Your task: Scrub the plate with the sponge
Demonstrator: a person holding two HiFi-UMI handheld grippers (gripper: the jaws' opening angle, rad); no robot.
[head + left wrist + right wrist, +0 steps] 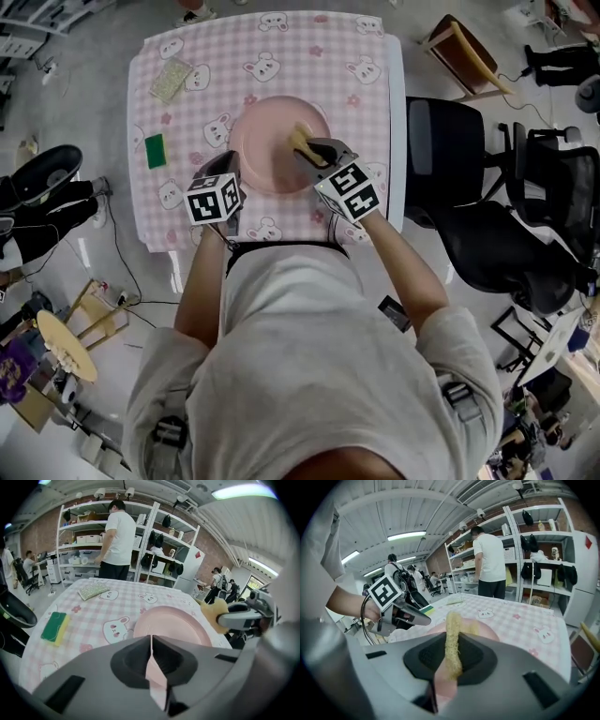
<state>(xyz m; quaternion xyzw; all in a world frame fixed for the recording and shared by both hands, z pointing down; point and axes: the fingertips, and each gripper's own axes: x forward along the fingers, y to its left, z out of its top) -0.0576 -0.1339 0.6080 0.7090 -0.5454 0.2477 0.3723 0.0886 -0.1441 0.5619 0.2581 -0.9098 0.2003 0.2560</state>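
In the middle of the frame, the jaws of the left gripper (pixel 229 169) are pinching the rim of the hard, slippery-looking pink plate (pixel 267 141) on the table (pixel 281 47), while the jaws of the right gripper (pixel 307 150) are squeezing the soft, light sponge (pixel 299 139) over it.

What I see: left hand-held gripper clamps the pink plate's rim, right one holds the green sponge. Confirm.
Wrong sponge: the right gripper view shows the right hand-held gripper holding a yellow sponge; the green sponge lies apart on the table.
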